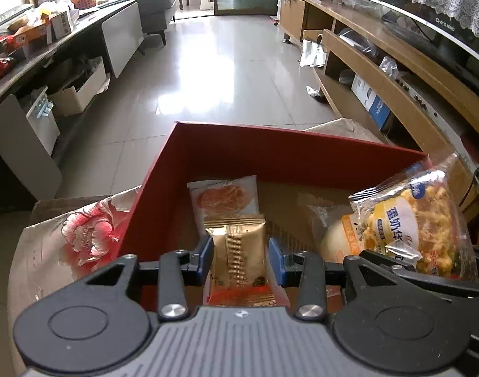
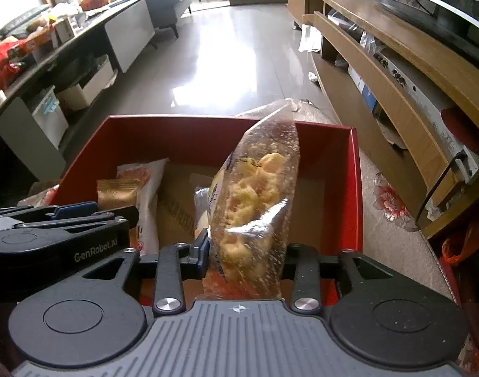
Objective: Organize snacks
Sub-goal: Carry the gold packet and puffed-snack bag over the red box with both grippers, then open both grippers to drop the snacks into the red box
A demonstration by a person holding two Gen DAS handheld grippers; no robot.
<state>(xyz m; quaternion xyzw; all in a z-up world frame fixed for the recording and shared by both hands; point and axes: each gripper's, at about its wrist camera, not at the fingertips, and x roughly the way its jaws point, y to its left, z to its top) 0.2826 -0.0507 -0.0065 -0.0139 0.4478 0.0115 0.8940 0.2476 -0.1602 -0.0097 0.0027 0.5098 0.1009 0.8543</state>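
Note:
A red cardboard box (image 1: 227,150) (image 2: 357,188) stands open on a flowered cloth. My left gripper (image 1: 241,259) is shut on a gold snack packet (image 1: 238,251) over the box's near left part; the packet also shows in the right wrist view (image 2: 117,193). My right gripper (image 2: 244,251) is shut on a clear bag of yellow puffed snacks (image 2: 255,207), held upright over the box; it shows at the right of the left wrist view (image 1: 415,220). A white-and-orange packet (image 1: 225,198) and a round white bun pack (image 1: 333,238) lie in the box.
The flowered cloth (image 1: 82,235) covers the surface under the box. A wooden TV cabinet (image 1: 396,72) runs along the right. A dark counter with boxes (image 1: 35,37) and storage bins runs along the left. Glossy tiled floor (image 1: 223,62) lies beyond.

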